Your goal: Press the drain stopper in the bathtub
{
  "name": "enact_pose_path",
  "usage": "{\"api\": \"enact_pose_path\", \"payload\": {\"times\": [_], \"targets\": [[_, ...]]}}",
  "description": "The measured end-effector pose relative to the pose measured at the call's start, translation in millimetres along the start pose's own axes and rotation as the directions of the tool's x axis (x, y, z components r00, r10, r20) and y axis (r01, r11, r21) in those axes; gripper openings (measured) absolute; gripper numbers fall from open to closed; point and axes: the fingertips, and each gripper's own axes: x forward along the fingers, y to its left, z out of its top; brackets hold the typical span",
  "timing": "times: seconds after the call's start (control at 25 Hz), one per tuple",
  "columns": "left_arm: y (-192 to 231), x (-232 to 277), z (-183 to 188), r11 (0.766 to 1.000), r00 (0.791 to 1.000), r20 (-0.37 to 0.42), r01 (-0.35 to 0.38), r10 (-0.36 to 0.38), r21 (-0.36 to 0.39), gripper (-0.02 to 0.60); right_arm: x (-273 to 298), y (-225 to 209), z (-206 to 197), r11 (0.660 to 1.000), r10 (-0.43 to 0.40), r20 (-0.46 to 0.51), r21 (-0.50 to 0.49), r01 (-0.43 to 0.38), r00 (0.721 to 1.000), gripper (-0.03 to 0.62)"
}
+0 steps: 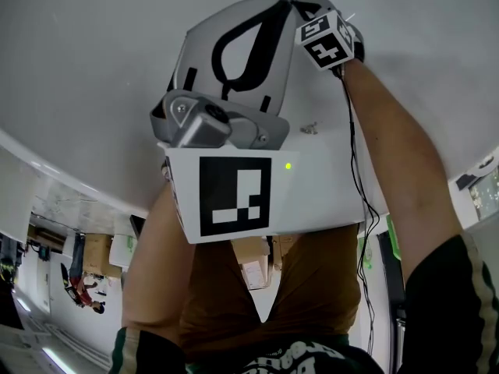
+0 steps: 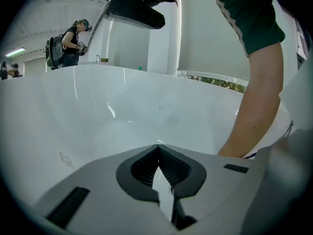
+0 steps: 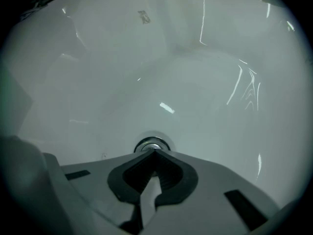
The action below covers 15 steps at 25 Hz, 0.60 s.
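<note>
The chrome drain stopper (image 3: 150, 144) sits in the floor of the white bathtub (image 3: 195, 82). In the right gripper view my right gripper (image 3: 154, 151) is shut and empty. Its joined tips lie right at the stopper's near edge, and I cannot tell whether they touch it. My left gripper (image 2: 157, 146) is also shut with nothing in it, and it points at the tub's inner wall (image 2: 98, 111), away from the drain. In the head view the gripper bodies and the marker cube (image 1: 234, 197) hide the drain and both pairs of jaws.
My right forearm (image 2: 257, 111) reaches down into the tub, with a black cable (image 1: 359, 185) running along it. A person with a backpack (image 2: 66, 45) stands beyond the tub's rim. A small mark (image 3: 143, 17) shows on the far tub wall.
</note>
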Motion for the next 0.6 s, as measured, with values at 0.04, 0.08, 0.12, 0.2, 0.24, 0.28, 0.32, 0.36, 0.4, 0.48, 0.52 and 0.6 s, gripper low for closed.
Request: {"api": "enact_pose_path", "payload": {"times": [0.04, 0.08, 0.12, 0.2, 0.24, 0.28, 0.32, 0.36, 0.4, 0.48, 0.52, 0.6], "targets": [[0.5, 0.3, -0.1, 1.0, 1.0, -0.002, -0.002, 0.002, -0.003, 0.009, 1.9, -0.5, 0.4, 1.0, 0.002, -0.007, -0.006, -0.002, 1.0, 0.012], [1.3, 0.8, -0.3, 1.0, 1.0, -0.004, -0.003, 0.003, -0.009, 0.009, 4.2, 0.3, -0.6, 1.0, 0.009, -0.021, -0.009, -0.01, 1.0, 0.012], [2.2, 1.1, -0.5, 1.0, 1.0, -0.004, -0.001, 0.0, -0.023, 0.009, 7.0, 2.4, -3.4, 1.0, 0.022, -0.045, -0.006, -0.022, 0.999, 0.012], [5.1, 1.0, -1.3, 0.997, 1.0, -0.001, 0.007, -0.007, -0.078, 0.009, 11.0, 7.1, -9.6, 0.999, 0.044, -0.084, 0.02, -0.043, 0.995, 0.014], [7.4, 0.6, -2.2, 0.994, 1.0, -0.001, 0.008, -0.008, -0.108, 0.009, 11.4, 8.2, -10.7, 0.999, 0.046, -0.09, 0.028, -0.044, 0.995, 0.014], [10.0, 0.3, -3.5, 0.991, 1.0, -0.005, 0.005, -0.005, -0.132, 0.009, 11.4, 8.5, -10.6, 0.999, 0.044, -0.089, 0.027, -0.042, 0.995, 0.014], [12.5, 0.1, -4.9, 0.989, 1.0, -0.011, 0.0, -0.001, -0.148, 0.009, 11.7, 8.7, -9.7, 0.999, 0.041, -0.086, 0.021, -0.039, 0.995, 0.014], [14.2, 0.0, -6.0, 0.988, 1.0, -0.017, -0.005, 0.002, -0.156, 0.009, 12.0, 9.0, -8.5, 0.999, 0.041, -0.083, 0.016, -0.039, 0.996, 0.014], [14.8, 0.2, -6.5, 0.987, 1.0, -0.02, -0.007, 0.003, -0.158, 0.009, 12.1, 9.0, -7.5, 0.999, 0.042, -0.08, 0.015, -0.041, 0.996, 0.014], [12.6, 1.4, -6.8, 0.988, 1.0, -0.023, -0.002, -0.002, -0.151, 0.009, 11.9, 8.2, -6.4, 0.999, 0.044, -0.082, 0.016, -0.043, 0.996, 0.014], [10.3, 2.0, -7.1, 0.989, 1.0, -0.025, 0.004, -0.008, -0.148, 0.009, 11.8, 8.1, -6.3, 0.999, 0.042, -0.086, 0.011, -0.041, 0.995, 0.014], [5.8, 2.6, -7.7, 0.989, 0.999, -0.028, 0.016, -0.02, -0.146, 0.009, 11.2, 9.1, -6.8, 1.0, 0.025, -0.092, -0.012, -0.026, 0.995, 0.014]]}}
